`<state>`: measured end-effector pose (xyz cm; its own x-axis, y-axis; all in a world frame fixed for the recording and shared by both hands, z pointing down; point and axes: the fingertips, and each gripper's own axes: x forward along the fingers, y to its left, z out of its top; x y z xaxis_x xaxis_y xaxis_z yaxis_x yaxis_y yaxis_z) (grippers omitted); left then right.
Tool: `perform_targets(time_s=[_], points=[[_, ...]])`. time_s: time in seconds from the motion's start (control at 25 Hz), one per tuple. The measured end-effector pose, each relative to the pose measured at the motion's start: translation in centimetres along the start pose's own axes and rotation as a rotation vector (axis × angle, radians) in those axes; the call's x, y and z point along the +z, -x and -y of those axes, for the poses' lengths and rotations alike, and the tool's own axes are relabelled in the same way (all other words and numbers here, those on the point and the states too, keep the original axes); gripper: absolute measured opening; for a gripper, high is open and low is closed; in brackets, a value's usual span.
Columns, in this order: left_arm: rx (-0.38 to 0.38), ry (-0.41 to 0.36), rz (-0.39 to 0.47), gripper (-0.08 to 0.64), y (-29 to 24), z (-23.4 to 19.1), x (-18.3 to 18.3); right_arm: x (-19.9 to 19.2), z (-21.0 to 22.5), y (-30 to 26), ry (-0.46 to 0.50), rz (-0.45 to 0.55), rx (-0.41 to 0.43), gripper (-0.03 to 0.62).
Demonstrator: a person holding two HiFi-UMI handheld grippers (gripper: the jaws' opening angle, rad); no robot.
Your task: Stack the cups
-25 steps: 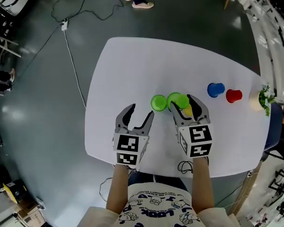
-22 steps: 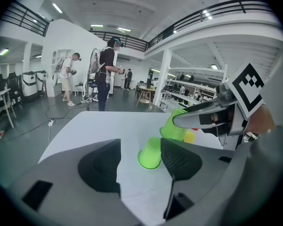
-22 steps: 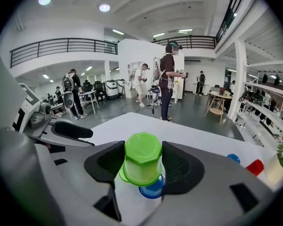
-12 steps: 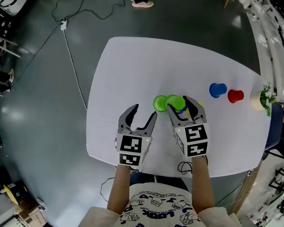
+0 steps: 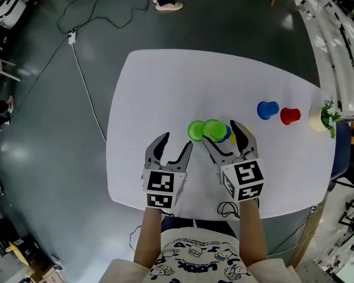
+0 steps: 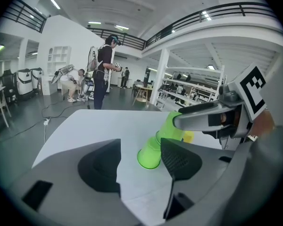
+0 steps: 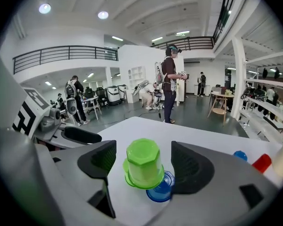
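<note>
Our right gripper [image 7: 144, 158] has just been opening. Its jaws stand wide apart around a green cup [image 7: 142, 166], and neither pad presses on it, so it is released. That cup sits mouth-down and a little tilted on a blue cup [image 7: 162, 190], of which only the rim shows at its lower right. We cannot tell how deeply the two have nested.

Our left gripper [image 6: 140, 160] is also spread, with nothing between its jaws. Just ahead of it a second green cup [image 6: 149, 156] lies on the table [image 5: 165, 81] beside the new stack. A yellow cup [image 6: 189, 136] peeks out behind the stack.

We judge the task to be at an early stage. One pair looks joined and let go. The second green cup, the yellow cup, a far blue cup [image 5: 267, 109] and a red cup [image 5: 289, 115] are not yet stacked. The last two stand side by side, well apart from the stack, near the table's right edge and just beside a small plant [image 5: 327, 119].

The cups look like smooth, glossy plastic. They taper, with a flared rim and a faceted, roughly eight-sided base, so they should nest easily but may sit crooked if dropped off-centre. The jaw pads are black with a fine gridded texture. The table is matte white with rounded corners and stands on a dark, shiny floor [image 5: 47, 128].
</note>
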<state>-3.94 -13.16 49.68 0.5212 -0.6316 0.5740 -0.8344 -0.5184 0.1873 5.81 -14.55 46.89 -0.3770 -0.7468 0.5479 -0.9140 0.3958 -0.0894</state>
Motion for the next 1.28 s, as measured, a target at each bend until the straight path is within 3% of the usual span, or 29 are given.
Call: perform_targets(time_s=[0.4,0.6,0.76,0.88,1.28], points=[[-0.009,-0.033,0.011,0.273,-0.7,0.3,1.1,1.0,8.7,5.4,-0.05,0.063,-0.232,0.379],[-0.014,-0.028,-0.016,0.273,-1.6,2.4,0.2,-1.6,15.3,7.2,-0.091,0.048,-0.34,0.376],[0.027,-0.025,-0.029,0.273,-2.5,3.4,-0.3,-4.1,20.2,7.3,-0.103,0.012,-0.406,0.363],[0.08,-0.003,-0.03,0.273,-2.6,3.7,-0.4,-5.2,22.9,6.5,-0.115,-0.01,-0.421,0.354],[0.229,0.048,-0.036,0.273,-3.7,7.6,-0.9,-9.7,28.6,2.8,-0.109,-0.083,-0.344,0.325]])
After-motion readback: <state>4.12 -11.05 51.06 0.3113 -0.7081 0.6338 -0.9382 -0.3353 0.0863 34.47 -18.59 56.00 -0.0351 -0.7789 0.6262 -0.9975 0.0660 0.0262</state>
